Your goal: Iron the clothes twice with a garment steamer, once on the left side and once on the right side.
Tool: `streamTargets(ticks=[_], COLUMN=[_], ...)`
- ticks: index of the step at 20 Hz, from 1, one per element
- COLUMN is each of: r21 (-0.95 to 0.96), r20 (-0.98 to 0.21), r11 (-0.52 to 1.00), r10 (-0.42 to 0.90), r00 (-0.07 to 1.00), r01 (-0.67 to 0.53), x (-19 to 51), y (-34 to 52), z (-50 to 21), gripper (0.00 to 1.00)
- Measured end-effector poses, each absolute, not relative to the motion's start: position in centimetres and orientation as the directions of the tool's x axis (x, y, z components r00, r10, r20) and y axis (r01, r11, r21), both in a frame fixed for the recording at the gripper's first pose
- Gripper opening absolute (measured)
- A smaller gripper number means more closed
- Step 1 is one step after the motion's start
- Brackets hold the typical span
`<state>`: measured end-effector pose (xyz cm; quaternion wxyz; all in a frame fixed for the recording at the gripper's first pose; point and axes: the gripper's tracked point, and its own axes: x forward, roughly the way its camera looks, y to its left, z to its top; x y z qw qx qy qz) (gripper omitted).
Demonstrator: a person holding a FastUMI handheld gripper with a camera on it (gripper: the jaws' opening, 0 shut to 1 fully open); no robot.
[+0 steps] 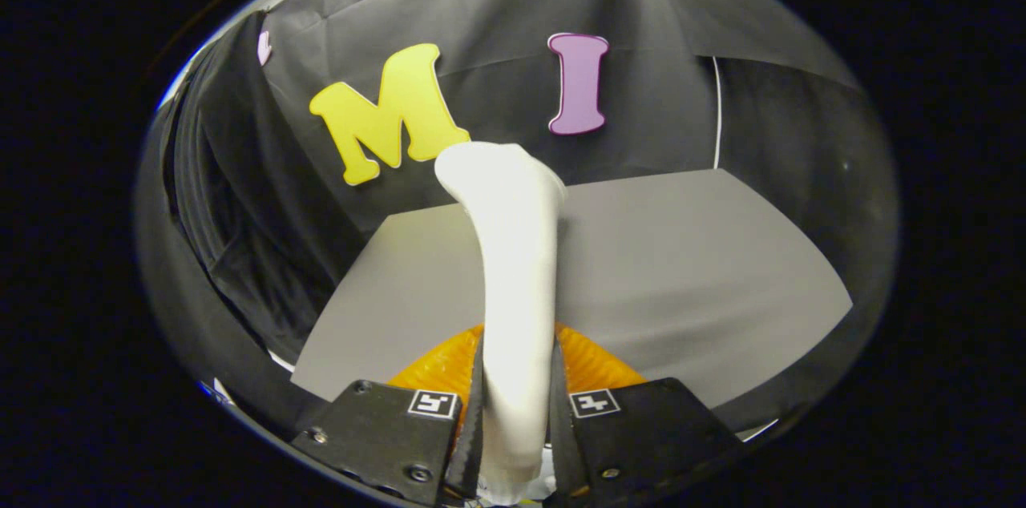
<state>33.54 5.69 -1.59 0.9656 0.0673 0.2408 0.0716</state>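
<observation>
Between the two fingers of the gripper (513,412) stands the white handle of the garment steamer (513,268). The fingers are closed on it from both sides, one pressing on the left of the handle and one on the right, so the opening between them is only as wide as the handle itself. The steamer rises away from the fingers and widens at its far end into a rounded head (this end is seen in front of the black cloth wall (497,91)). Just beyond the fingers, low on each side of the handle, an orange ribbed thing (449,368) shows; I cannot tell what it is. Under and beyond the steamer lies the grey desk (689,268), and its top is bare around the handle. At the left side a dark cloth (232,195) hangs in folds near the desk edge.
</observation>
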Motion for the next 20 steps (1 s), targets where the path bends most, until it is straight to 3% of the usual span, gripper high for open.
streamTargets(ticks=[11, 20], r21=[0.154, 0.165], r20=[-0.235, -0.007], r11=[0.985, 0.981], r10=[0.108, 0.109], r00=[0.966, 0.994], r01=[-0.073, -0.106], x=[25.0, 21.9], y=[10.1, 17.3], z=[7.8, 19.9], gripper=[0.37, 0.37])
